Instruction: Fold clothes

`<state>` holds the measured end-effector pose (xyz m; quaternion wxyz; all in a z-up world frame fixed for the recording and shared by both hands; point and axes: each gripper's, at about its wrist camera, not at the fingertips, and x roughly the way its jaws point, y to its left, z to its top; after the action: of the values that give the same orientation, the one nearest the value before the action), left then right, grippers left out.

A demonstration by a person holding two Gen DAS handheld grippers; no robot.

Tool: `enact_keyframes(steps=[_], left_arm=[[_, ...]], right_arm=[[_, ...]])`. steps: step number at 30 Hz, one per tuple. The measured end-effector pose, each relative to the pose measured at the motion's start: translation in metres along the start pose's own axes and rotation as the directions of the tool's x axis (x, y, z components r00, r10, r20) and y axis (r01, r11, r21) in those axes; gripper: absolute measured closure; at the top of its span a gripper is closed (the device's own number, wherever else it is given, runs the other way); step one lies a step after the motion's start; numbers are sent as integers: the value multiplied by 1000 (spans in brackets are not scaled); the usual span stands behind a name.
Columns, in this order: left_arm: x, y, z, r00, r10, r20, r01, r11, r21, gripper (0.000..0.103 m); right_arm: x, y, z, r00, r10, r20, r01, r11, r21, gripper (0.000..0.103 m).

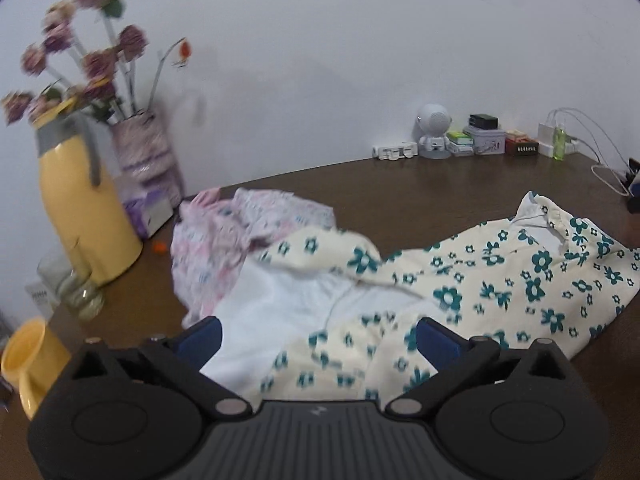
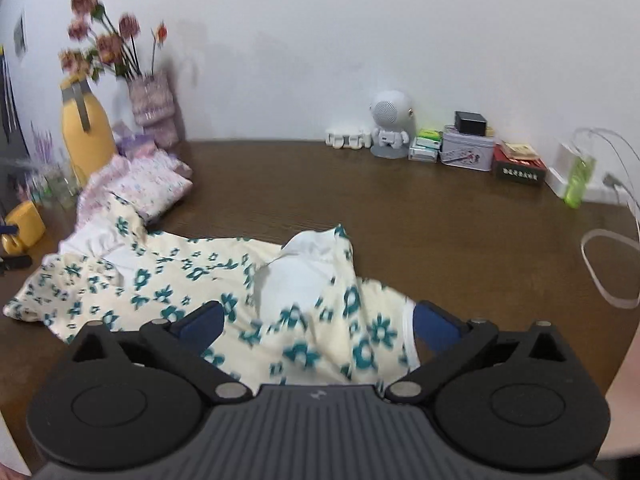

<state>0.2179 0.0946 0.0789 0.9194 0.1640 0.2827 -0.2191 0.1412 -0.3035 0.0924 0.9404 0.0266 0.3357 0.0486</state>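
Both tongs, left [image 1: 318, 336] and right [image 2: 318, 322], are hanging spread over the soft, limp floral garment [image 2: 168, 280], likeliest gripped at its hems.

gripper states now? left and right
Left tongs: open, over the floral garment, gripping nothing.
Right tongs: open, over the same garment, gripping nothing.

Both wrist views low over table [image 1: 400, 184], facing wall, sharing floral garment [image 1: 500, 280], shelf clutter
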Motion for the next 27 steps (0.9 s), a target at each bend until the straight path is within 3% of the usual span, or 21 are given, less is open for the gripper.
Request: enact_keyframes(steps=[4,8,13,15,22,23,25,27], left_arm=[[33,3,35,999,-24,-33,25,999,38,0],[77,4,70,994,-88,-73,94,991,92,1],[132,-5,92,976,-129,-175,168,958,231,16],[148,-5,95,966,-151,-210,203,946,253,20],[179,-8,85,924,-216,-317,314,899,305,51],[182,-8,84,918,-219,-332,325,894,309,55],[187,-8,81,904,-233,-358,348,889,299,75],[188,-9,78,893,-257,-369,373,882,289,93]], right_arm=[[40,6,34,995,-39,-91,33,997,-72,1],[80,4,55,982,-63,-176,46,994,-99,1],[122,-3,67,965,-57,-258,29,993,-110,11],[135,-4,69,957,-39,-289,6,994,-112,22],[180,-7,77,918,22,-395,-73,991,-114,27],[187,-7,78,912,31,-410,-84,990,-113,31],[193,-6,78,905,42,-423,-99,988,-116,50],[195,-4,78,903,49,-426,-110,987,-120,85]])
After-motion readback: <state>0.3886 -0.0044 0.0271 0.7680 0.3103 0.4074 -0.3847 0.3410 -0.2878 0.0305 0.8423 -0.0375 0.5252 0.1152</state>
